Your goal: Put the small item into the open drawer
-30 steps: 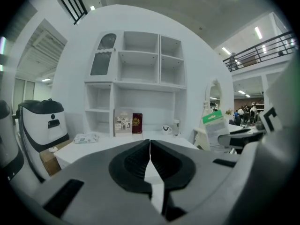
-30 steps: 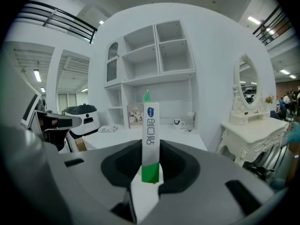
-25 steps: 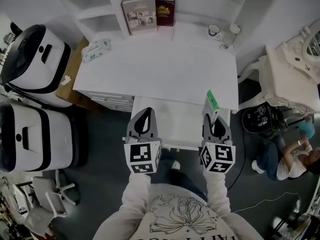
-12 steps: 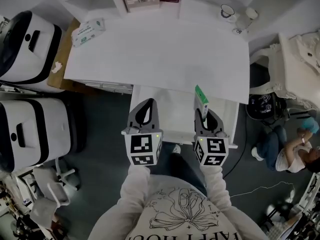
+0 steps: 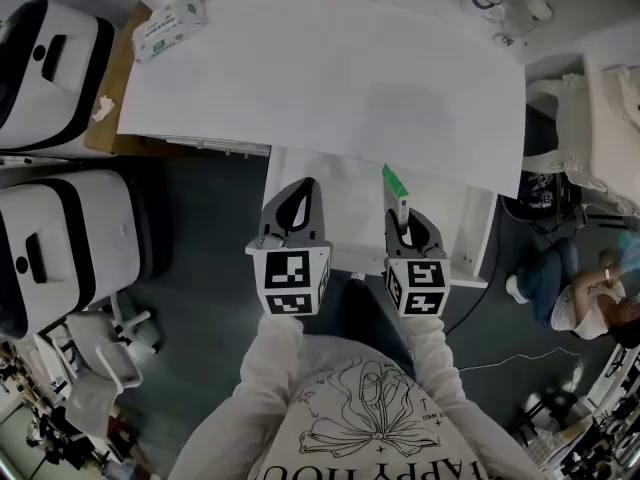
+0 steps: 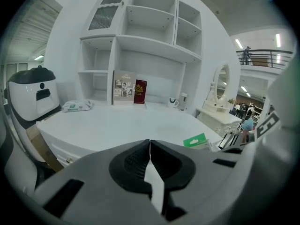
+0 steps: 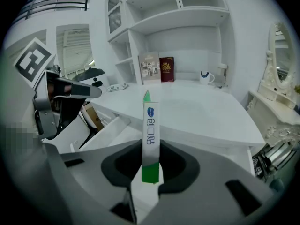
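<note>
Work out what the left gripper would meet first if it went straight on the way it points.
Probably the front edge of the white desk, just beyond the shut left gripper; height is unclear, so it might skim over the top instead.

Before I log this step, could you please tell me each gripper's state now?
Left gripper: closed, empty.
Right gripper: closed on the green and white packet.
</note>
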